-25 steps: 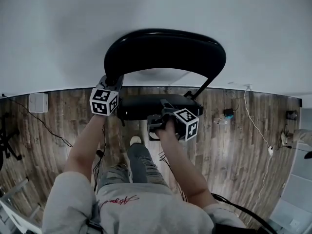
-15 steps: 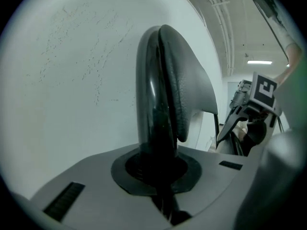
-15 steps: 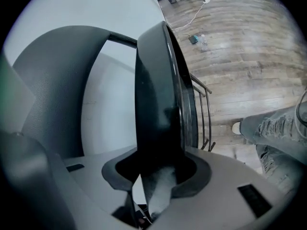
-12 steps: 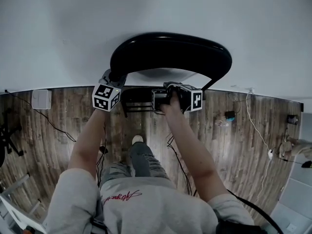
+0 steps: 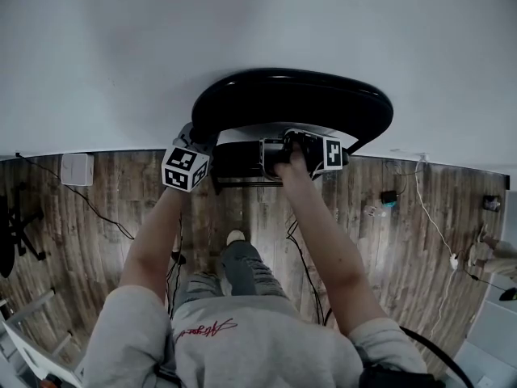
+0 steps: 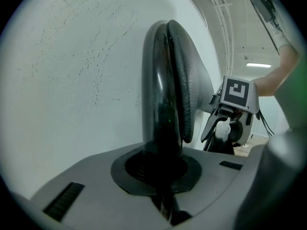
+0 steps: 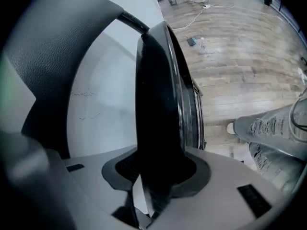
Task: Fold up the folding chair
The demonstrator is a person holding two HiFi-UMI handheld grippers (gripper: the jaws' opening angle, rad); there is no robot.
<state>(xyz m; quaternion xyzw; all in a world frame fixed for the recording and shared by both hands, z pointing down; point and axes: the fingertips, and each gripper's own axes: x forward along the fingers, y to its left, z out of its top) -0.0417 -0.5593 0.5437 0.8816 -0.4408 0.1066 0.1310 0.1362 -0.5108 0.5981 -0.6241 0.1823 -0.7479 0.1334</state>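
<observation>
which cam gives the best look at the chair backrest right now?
Head view: the backrest shows whole, its curved outline complete. Left gripper view has it only edge-on, clamped in the left gripper. Right gripper view catches part of its padded face, behind the seat that the right gripper grips.

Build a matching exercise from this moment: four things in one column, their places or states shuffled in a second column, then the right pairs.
Column 1
1. left gripper
2. right gripper
3. shoe
4. white box

Column 2
A. on the floor near the wall, at the head view's left
B. shut on the seat edge
C. on the floor, at the head view's middle
D. shut on the backrest edge

Pairs: 1-D, 2-B, 3-C, 4-A
</observation>
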